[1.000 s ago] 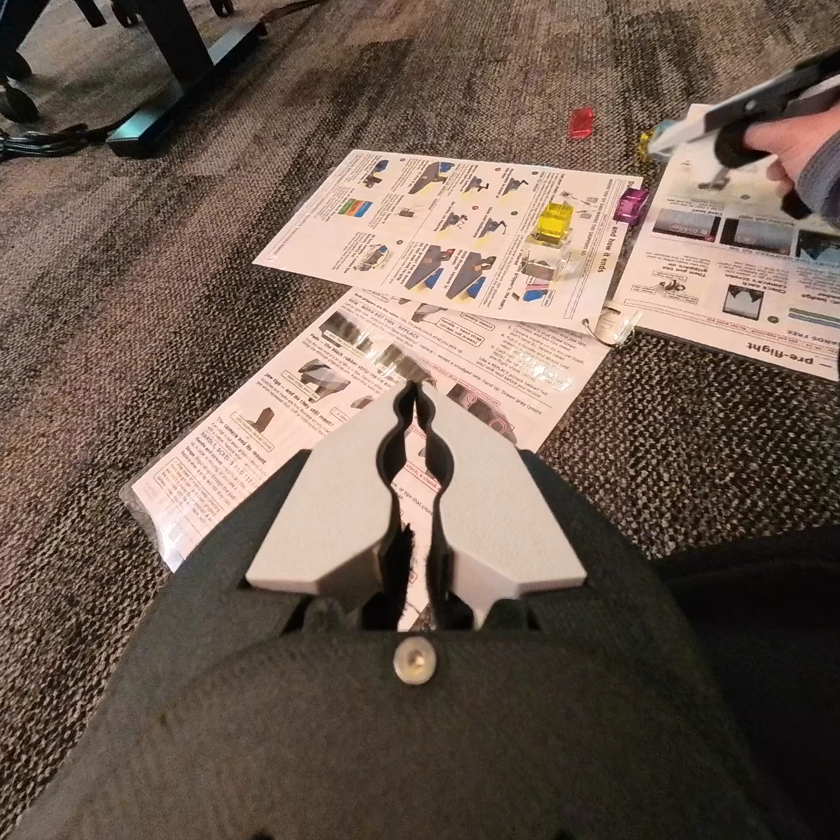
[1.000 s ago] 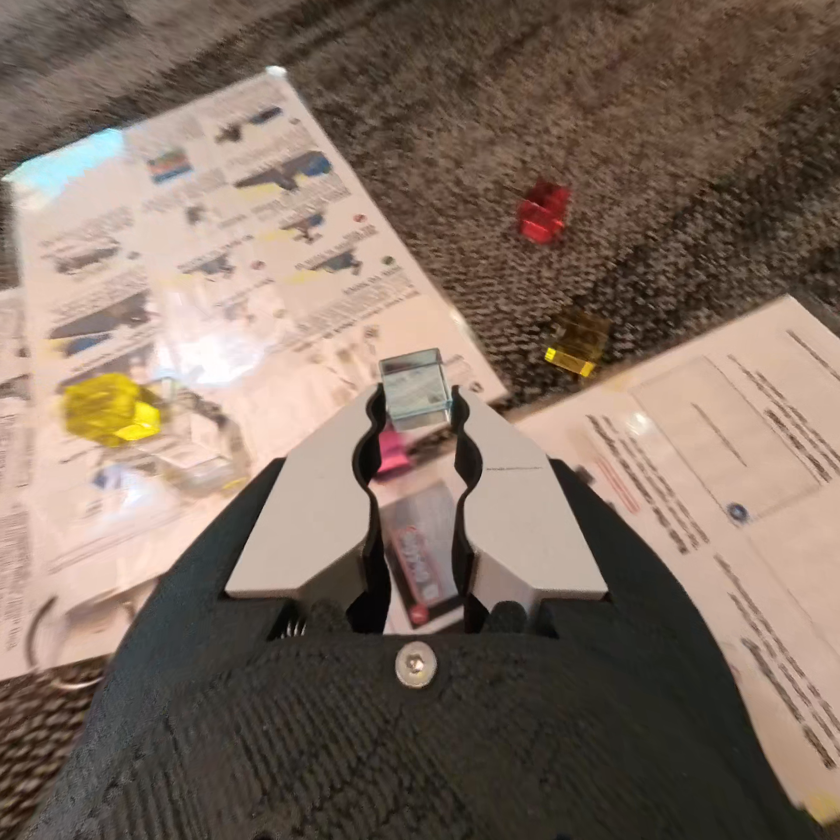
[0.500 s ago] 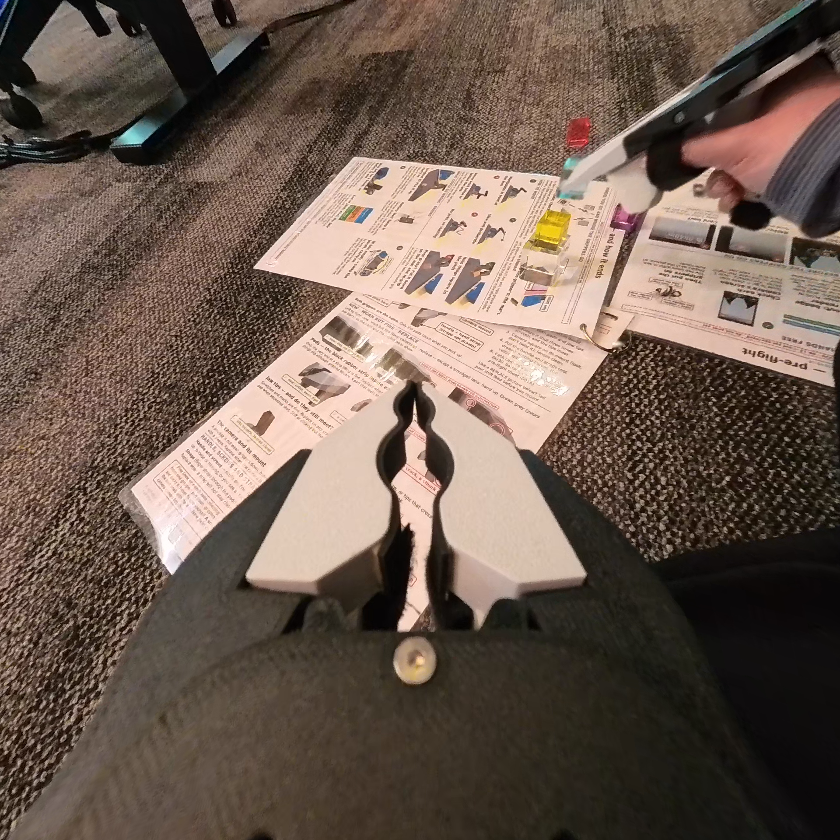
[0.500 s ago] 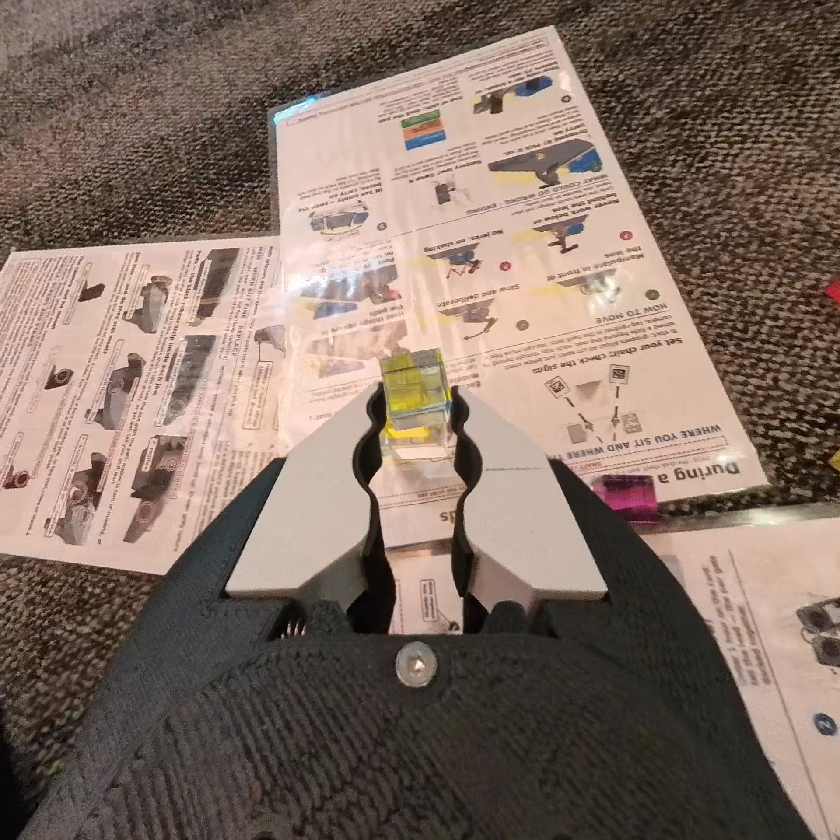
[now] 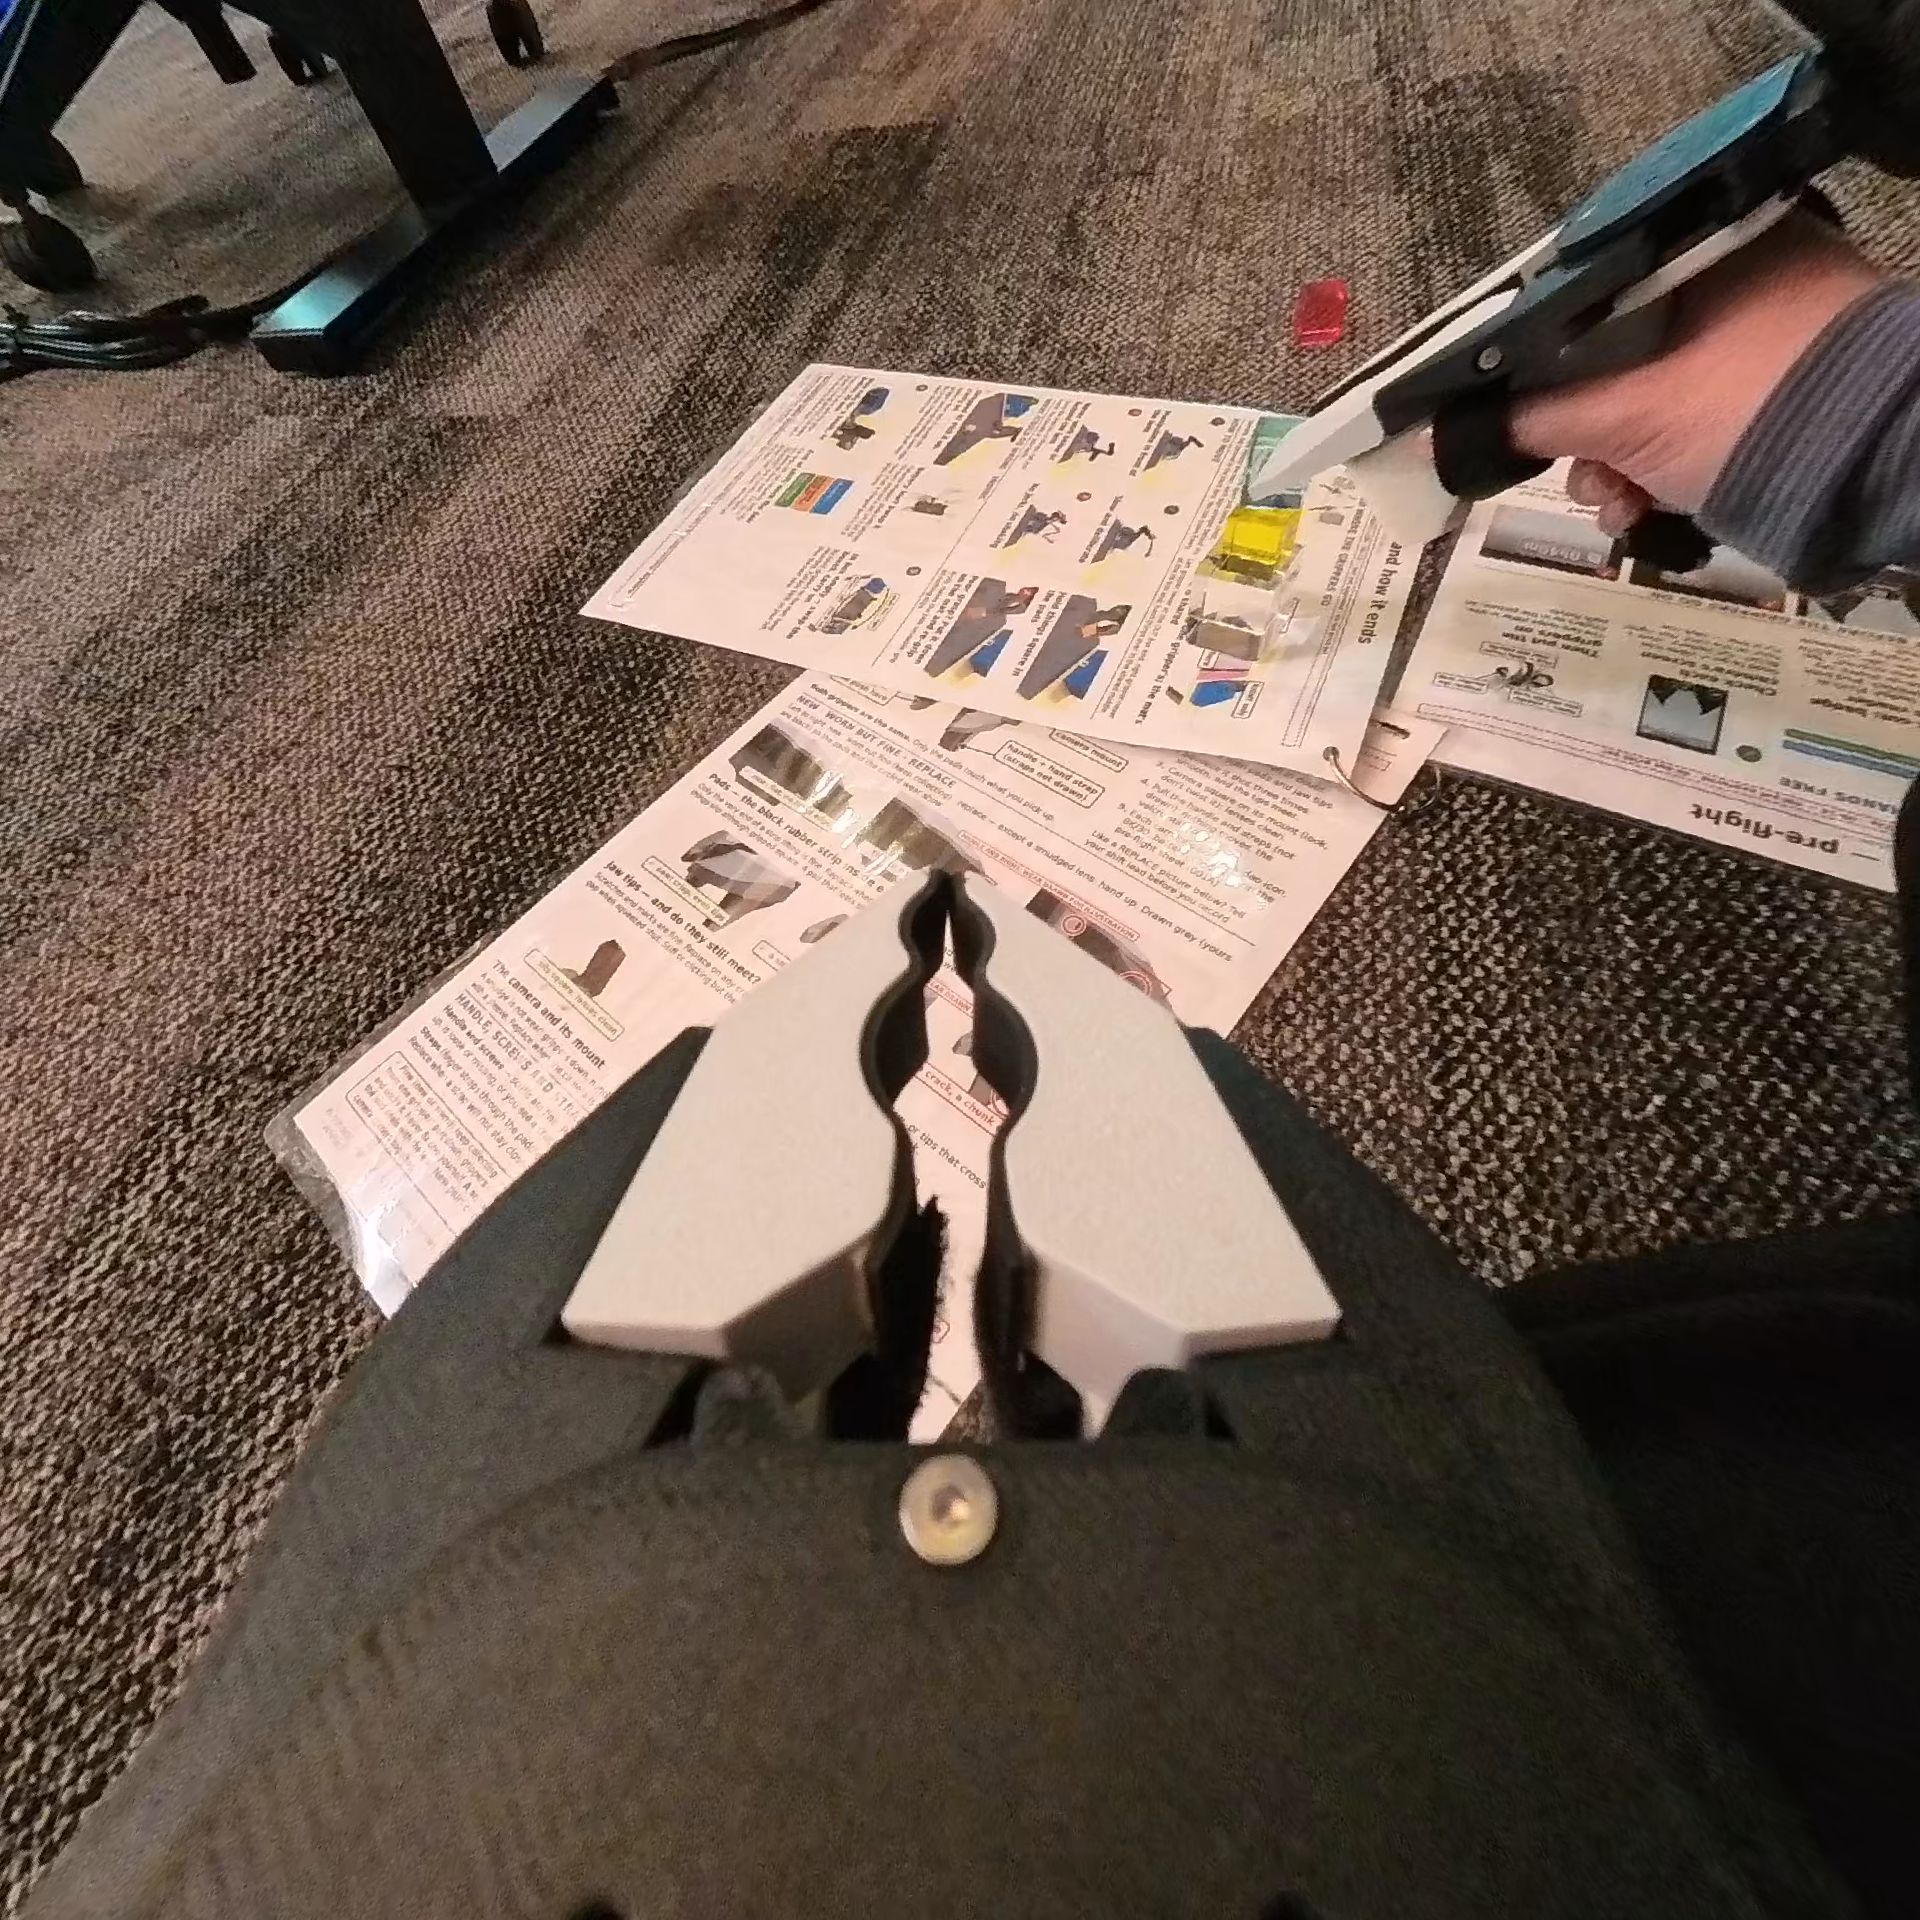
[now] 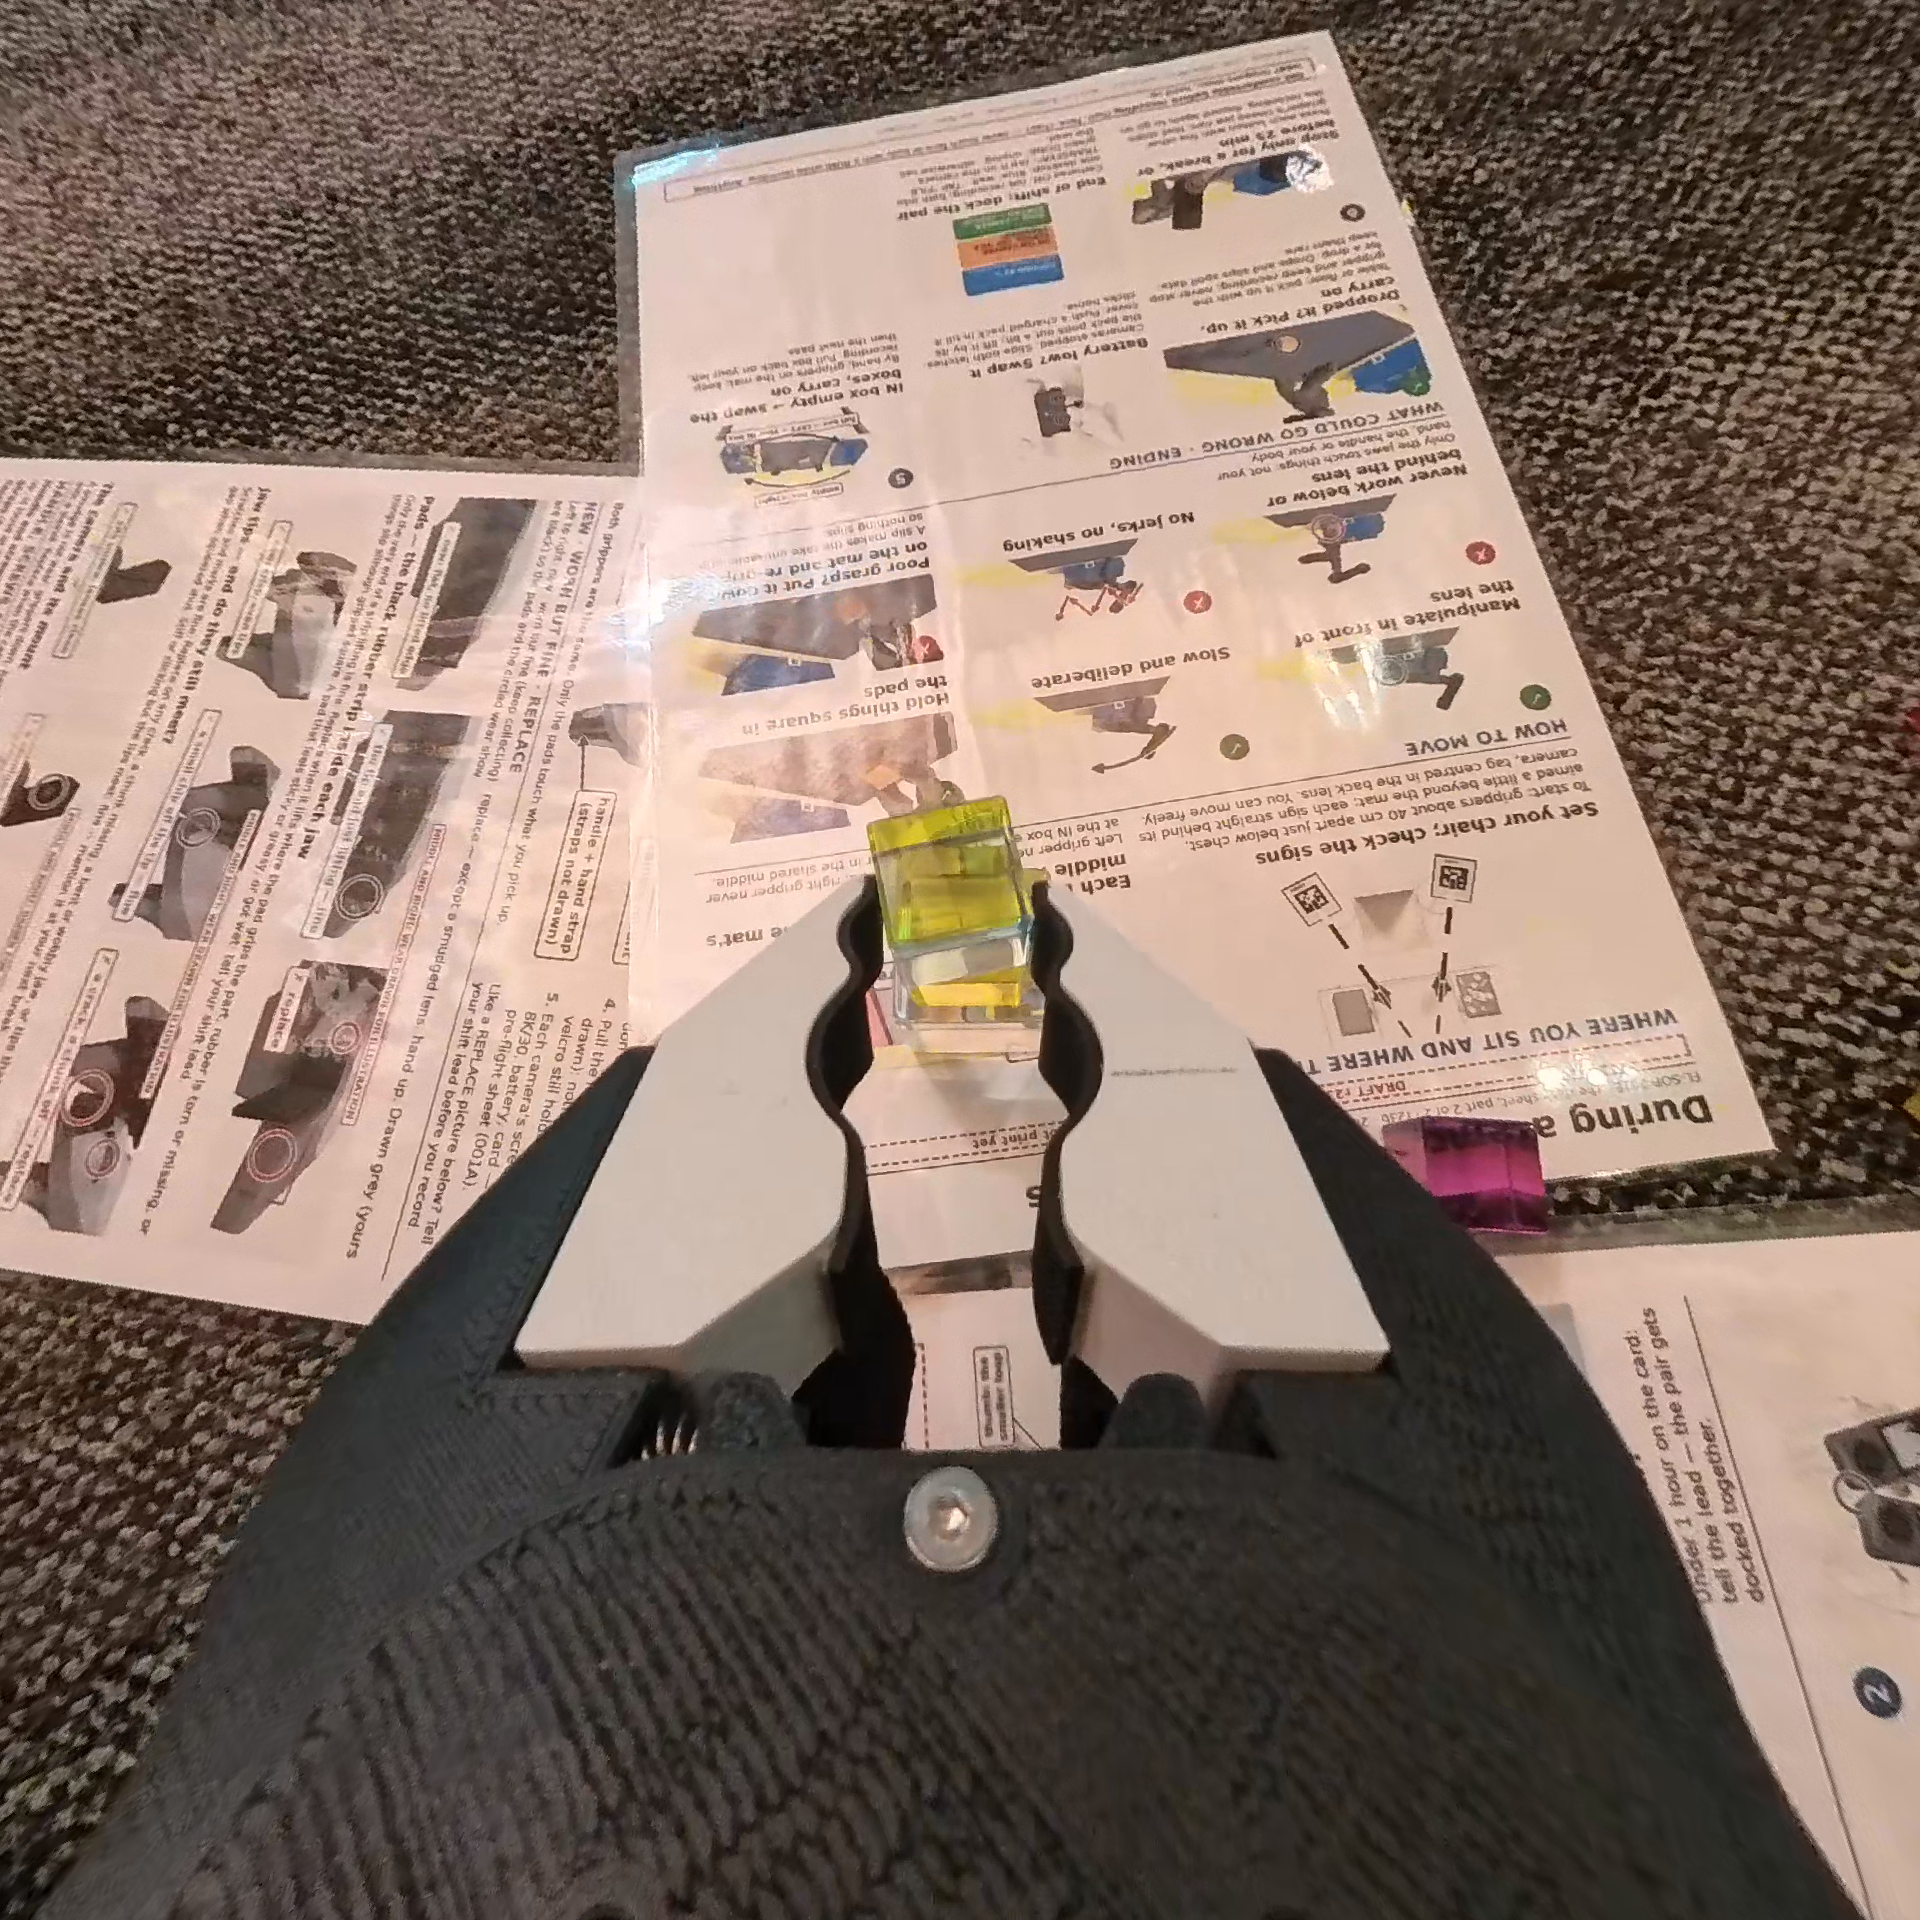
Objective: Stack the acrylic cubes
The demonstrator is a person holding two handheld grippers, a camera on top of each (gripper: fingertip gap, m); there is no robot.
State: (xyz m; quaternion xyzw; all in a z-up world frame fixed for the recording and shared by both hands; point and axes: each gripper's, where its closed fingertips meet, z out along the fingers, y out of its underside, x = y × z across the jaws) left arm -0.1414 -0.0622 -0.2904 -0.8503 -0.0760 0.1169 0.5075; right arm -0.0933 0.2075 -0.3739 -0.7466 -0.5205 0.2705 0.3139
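A see-through cube [image 6: 951, 873] sits pinched between the pads of my right gripper [image 6: 951, 914], whose jaws are narrowly parted around it. It hangs directly over a yellow cube [image 5: 1252, 540] stacked on a clear cube [image 5: 1242, 613]; I cannot tell whether they touch. The stack stands near the near edge of a laminated sheet [image 6: 1143, 416] on the carpet [image 6: 312, 260]. A purple cube [image 6: 1475, 1179] lies at that sheet's near right corner. My left gripper [image 5: 943, 883] is fully closed on nothing, above another sheet [image 5: 727, 935].
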